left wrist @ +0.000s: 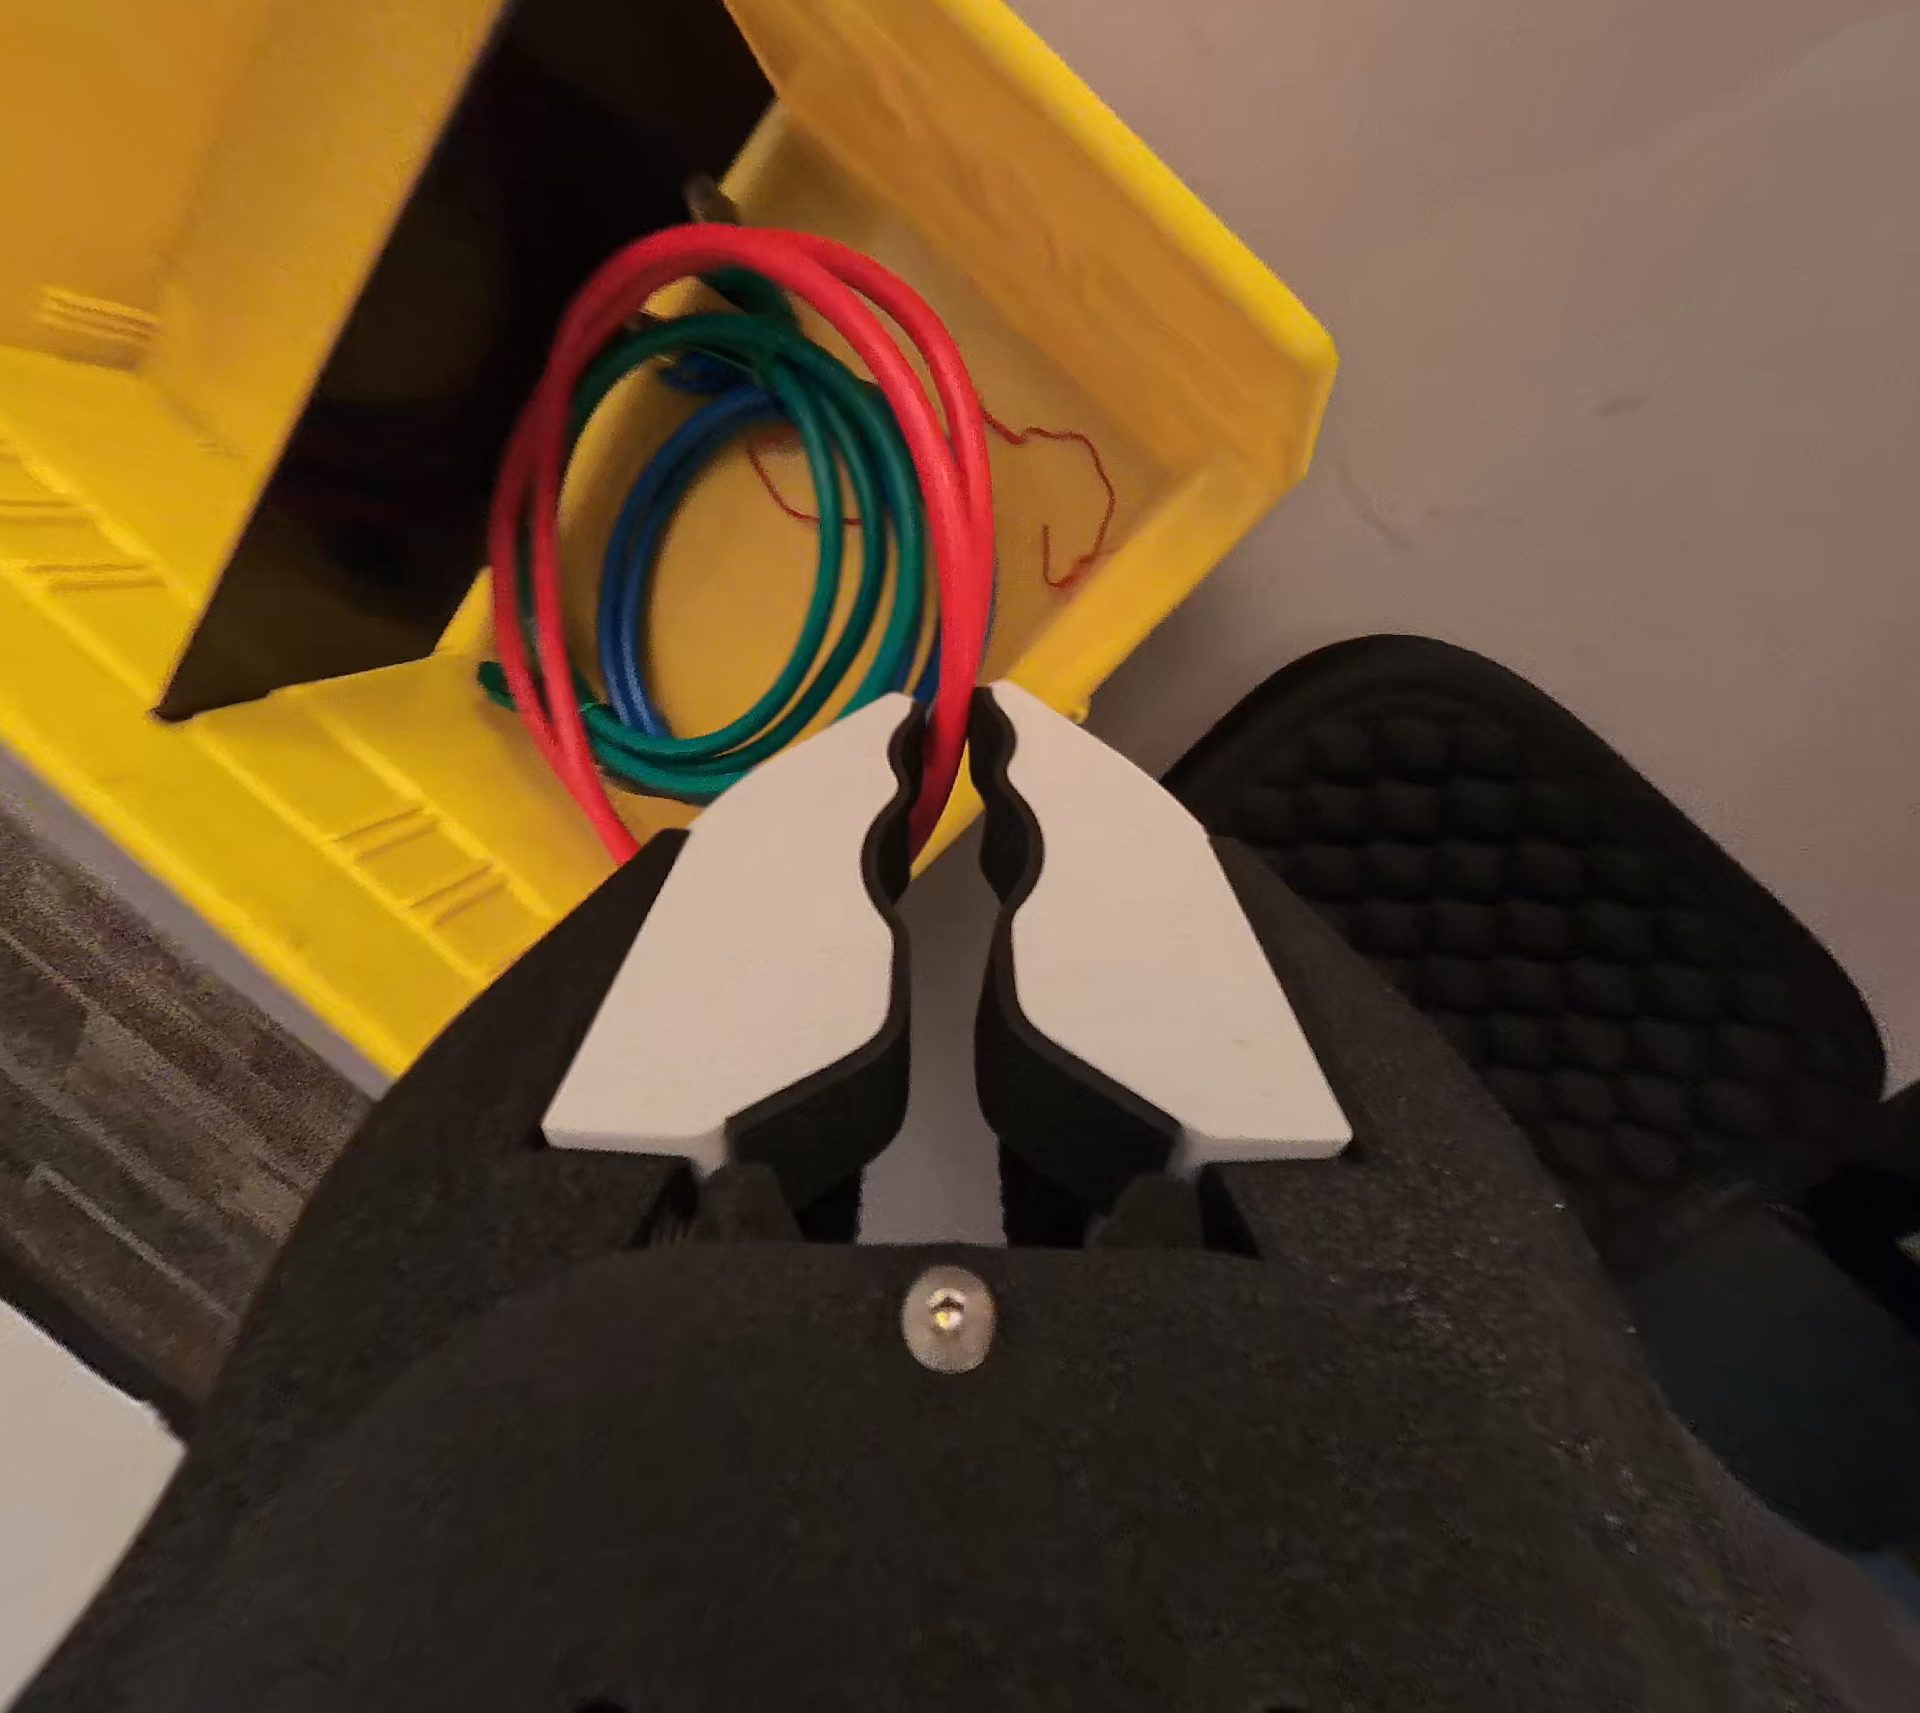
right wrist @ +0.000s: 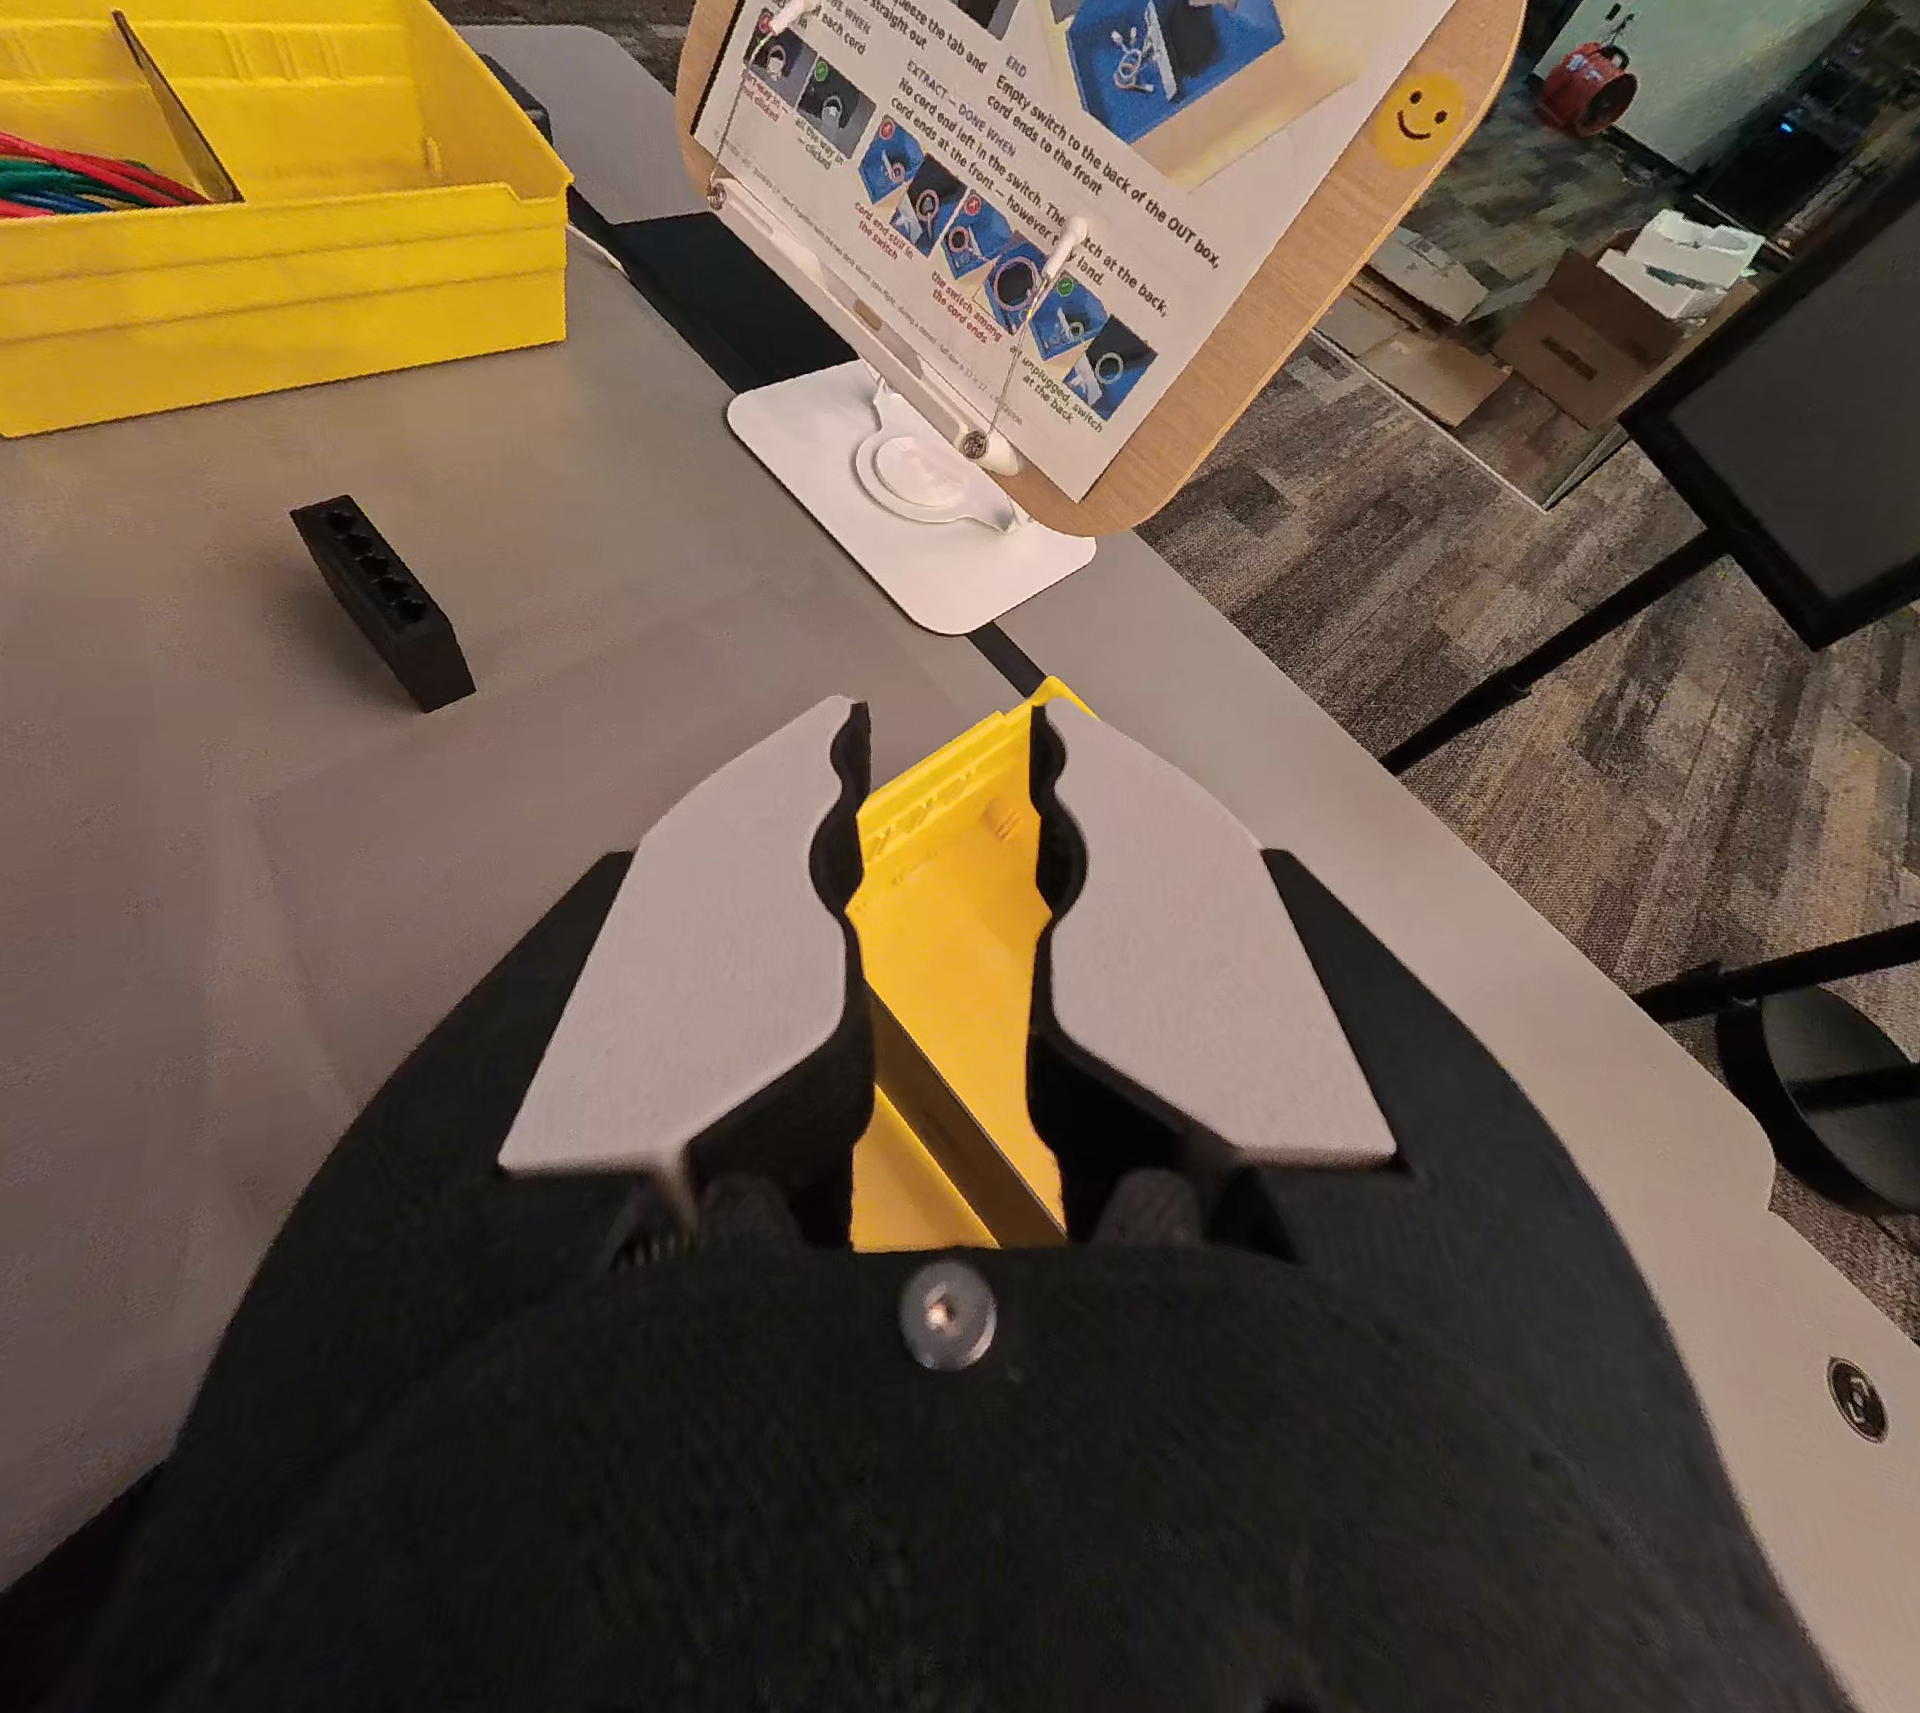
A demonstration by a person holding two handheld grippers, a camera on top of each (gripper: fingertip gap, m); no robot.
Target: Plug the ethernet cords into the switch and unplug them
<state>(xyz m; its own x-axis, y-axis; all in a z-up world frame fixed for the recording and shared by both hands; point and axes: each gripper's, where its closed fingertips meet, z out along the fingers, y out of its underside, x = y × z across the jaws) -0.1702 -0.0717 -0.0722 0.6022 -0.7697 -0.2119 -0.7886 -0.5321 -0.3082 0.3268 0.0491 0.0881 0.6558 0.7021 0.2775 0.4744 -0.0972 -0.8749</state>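
Note:
In the left wrist view my left gripper (left wrist: 945, 713) is shut on a red ethernet cord (left wrist: 935, 416). The cord is coiled with a green cord (left wrist: 862, 437) and a blue cord (left wrist: 634, 583) in a yellow bin (left wrist: 1091, 209). In the right wrist view the black switch (right wrist: 379, 598) stands on the grey table (right wrist: 520, 780), ports facing up and left, with nothing plugged in. My right gripper (right wrist: 951, 718) is open and empty, to the right of the switch. A second yellow bin (right wrist: 956, 915) shows through the gap between its fingers. The first bin (right wrist: 312, 281) with the cords (right wrist: 83, 183) is at the far left.
A dark divider (left wrist: 416, 375) splits the cord bin. A loose red thread (left wrist: 1081, 479) lies in it. A black chair (left wrist: 1558, 884) is beside the bin. An instruction board (right wrist: 1091, 105) on a white stand (right wrist: 935, 562) stands at the table's far edge. Carpet lies to the right. Spacing between my two grippers at the tips: around 55 cm. About 25 cm separates my left fingertips from the black switch (right wrist: 379, 598).

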